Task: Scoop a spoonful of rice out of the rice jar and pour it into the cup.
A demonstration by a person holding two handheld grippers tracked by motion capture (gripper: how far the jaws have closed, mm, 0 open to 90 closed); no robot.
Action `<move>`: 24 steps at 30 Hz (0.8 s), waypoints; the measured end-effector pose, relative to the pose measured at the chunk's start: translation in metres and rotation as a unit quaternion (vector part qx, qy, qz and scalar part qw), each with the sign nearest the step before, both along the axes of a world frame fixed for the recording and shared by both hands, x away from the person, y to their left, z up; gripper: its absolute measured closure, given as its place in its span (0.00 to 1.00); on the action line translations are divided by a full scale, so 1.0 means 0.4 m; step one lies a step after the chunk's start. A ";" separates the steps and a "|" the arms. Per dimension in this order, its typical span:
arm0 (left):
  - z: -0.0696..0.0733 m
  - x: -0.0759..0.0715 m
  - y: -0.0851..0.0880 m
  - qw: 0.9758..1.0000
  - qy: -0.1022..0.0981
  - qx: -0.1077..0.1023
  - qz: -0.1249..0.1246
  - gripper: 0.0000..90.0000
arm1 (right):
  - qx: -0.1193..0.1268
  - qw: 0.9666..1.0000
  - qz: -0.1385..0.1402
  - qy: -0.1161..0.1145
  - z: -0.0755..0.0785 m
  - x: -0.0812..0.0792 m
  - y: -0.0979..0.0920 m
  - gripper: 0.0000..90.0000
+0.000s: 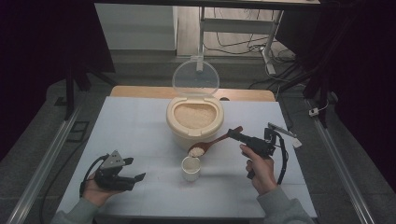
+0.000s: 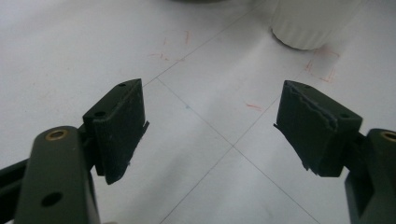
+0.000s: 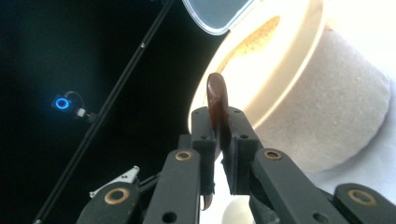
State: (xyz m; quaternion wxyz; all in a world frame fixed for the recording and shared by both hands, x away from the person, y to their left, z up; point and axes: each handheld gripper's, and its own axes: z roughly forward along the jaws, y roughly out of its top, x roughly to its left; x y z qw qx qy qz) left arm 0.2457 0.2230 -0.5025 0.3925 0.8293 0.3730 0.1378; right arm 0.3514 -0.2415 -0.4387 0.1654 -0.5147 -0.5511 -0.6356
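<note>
Inside, rice in bin (image 1: 194, 122)

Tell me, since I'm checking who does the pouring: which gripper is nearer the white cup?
Right. The right gripper holds the wooden spoon, its rice-filled bowl just above the white cup. The left gripper rests open on the table, off to the cup's left.

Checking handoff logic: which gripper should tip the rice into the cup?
Right. The right gripper is shut on the wooden spoon, its rice-filled bowl above the white cup. The left gripper rests open, apart.
</note>
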 end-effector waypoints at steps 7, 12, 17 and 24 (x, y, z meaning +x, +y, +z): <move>-0.001 0.000 -0.001 1.000 0.001 0.001 0.000 0.26 | -0.032 0.999 0.007 -0.002 -0.016 0.004 0.015 0.93; -0.002 0.001 -0.001 1.000 0.001 0.001 -0.001 0.26 | -0.060 0.998 0.011 -0.011 -0.015 0.006 0.028 0.93; -0.002 0.001 -0.001 1.000 0.001 0.002 -0.001 0.26 | -0.086 0.996 0.017 -0.021 -0.012 0.006 0.042 0.93; -0.001 0.001 0.000 1.000 0.001 0.001 0.000 0.26 | -0.114 0.992 0.021 -0.045 0.001 -0.001 0.060 0.93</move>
